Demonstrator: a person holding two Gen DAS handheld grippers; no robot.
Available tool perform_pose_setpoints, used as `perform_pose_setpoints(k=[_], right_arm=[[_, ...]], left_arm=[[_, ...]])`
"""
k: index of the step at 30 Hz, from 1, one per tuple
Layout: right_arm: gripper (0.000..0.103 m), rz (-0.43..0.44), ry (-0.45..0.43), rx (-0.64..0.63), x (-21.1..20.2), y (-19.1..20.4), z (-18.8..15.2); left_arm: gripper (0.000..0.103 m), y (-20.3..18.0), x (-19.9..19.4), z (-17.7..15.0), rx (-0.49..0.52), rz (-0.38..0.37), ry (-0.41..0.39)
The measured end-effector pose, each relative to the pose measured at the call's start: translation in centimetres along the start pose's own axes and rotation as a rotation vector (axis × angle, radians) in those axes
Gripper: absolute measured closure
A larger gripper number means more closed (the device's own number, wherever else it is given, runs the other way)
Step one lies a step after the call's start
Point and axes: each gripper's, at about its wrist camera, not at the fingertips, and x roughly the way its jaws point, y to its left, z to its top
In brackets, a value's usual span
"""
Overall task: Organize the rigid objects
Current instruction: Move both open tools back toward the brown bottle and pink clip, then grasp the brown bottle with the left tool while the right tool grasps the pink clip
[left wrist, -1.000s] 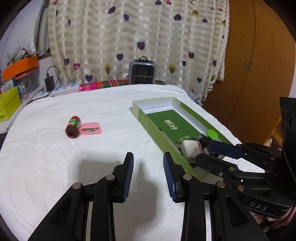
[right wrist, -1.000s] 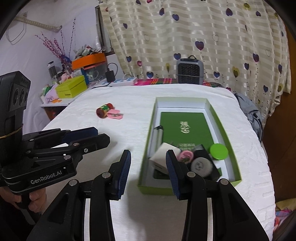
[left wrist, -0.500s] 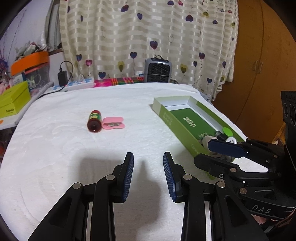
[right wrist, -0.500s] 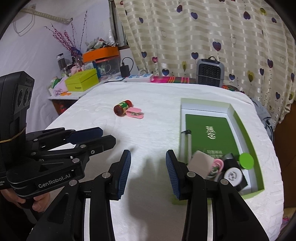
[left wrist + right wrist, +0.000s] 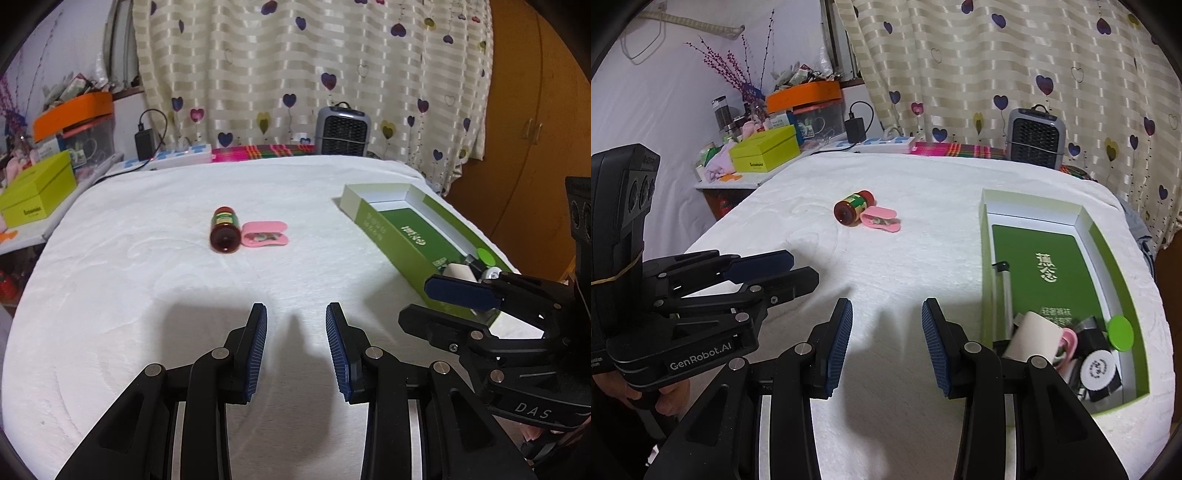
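On white bedspread (image 5: 147, 295): both claws (image 5: 295, 347) (image 5: 886, 347) part-open, empty; heart curtain (image 5: 314, 74) behind.

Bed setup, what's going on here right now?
A person holds two grippers over the white bedspread. The left gripper and right gripper are both open and empty. A small brown bottle and pink clip lie loose, touching. Other small items already sit in the green box.

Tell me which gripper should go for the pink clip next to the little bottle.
Left, probably. The pink clip lies almost straight ahead of the left gripper, whose jaws are open and empty. The right gripper, also open, sits nearer the green box, with the clip off to its left beside the bottle.
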Motion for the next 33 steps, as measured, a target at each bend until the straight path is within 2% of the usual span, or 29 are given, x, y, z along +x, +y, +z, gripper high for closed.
perform_pose_setpoints(k=[8,16,25,28,33], right_arm=[[0.062,0.016,0.016,-0.006,1.3,0.0,0.3],[0.062,0.029,0.018,-0.002,2.1,-0.5,0.7],[0.062,0.025,0.022,0.007,2.5,-1.0,1.3],[0.062,0.023,0.022,0.008,2.7,-1.1,1.5],[0.062,0.016,0.029,0.006,3.0,-1.1,1.7]], left_arm=[[0.071,2.5,0.9,1.4,-0.029,0.035,-0.002],[0.071,5.0,4.3,4.0,-0.047,0.071,0.016],[0.070,4.8,7.4,6.6,-0.033,0.090,0.009],[0.067,4.9,8.4,7.5,-0.035,0.092,0.008],[0.067,5.6,10.7,8.2,-0.052,0.112,0.051]])
